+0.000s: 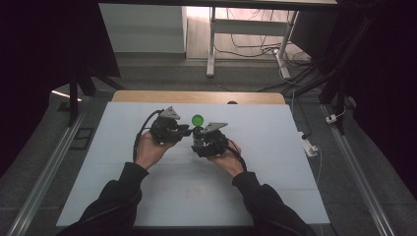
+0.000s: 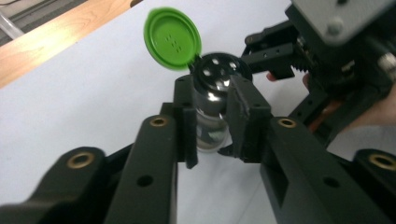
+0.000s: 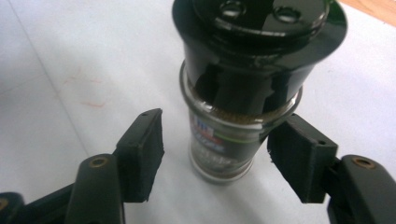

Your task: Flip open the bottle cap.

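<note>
From the high view, we judge the opening done: the spice jar (image 1: pixel 198 132) stands on the worktop (image 1: pixel 275 147) with its green lid (image 1: pixel 198 119) flipped up.

In the left gripper view, our left gripper (image 2: pixel 212 123) brackets the jar's neck, narrowly parted.

In the right gripper view, our right gripper (image 3: pixel 215 156) flanks the jar, apart from the glass.

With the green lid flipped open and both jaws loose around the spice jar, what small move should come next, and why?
Probably draw the right hand-held gripper straight back from the spice jar. Its jaws stand apart from the glass on both sides, the jar stands upright on the white table, and the green lid is open above the shaker holes. The left hand-held gripper sits close around the neck, so pulling back sideways could tip the jar.
</note>
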A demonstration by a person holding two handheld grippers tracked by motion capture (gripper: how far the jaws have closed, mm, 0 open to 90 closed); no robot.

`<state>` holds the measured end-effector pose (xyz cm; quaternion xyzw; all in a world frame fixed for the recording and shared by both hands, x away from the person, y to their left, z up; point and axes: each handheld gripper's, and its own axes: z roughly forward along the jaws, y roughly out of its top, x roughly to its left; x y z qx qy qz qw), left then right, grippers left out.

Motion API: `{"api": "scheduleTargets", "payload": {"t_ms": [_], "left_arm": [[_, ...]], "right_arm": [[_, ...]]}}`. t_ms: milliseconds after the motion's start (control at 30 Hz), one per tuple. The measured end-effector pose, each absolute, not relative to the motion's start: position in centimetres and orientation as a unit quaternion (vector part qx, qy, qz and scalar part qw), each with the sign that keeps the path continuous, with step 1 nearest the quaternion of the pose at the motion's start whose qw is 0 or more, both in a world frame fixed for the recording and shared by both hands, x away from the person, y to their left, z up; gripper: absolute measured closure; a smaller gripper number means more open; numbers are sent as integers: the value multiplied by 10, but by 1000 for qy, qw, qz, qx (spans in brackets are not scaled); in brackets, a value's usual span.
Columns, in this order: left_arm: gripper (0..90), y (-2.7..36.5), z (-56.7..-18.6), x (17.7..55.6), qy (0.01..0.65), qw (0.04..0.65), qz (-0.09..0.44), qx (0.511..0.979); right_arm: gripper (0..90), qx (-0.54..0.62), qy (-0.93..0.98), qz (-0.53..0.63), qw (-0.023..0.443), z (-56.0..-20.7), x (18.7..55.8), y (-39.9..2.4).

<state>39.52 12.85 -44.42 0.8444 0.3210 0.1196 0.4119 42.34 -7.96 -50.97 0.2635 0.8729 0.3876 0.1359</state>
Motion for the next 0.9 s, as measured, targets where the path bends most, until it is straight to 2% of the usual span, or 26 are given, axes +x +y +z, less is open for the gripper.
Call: {"api": "scheduleTargets", "payload": {"t_ms": [467, 767, 900], "left_arm": [[439, 151, -457, 370, 329, 411, 99, 845], [187, 164, -462, 354, 344, 421, 77, 836], [149, 170, -465, 345, 352, 422, 62, 833]], "right_arm": [[214, 282, 868, 393, 112, -498, 411, -94], [157, 291, 867, 396, 87, -493, 400, -102], [158, 294, 866, 394, 92, -489, 393, -103]]}}
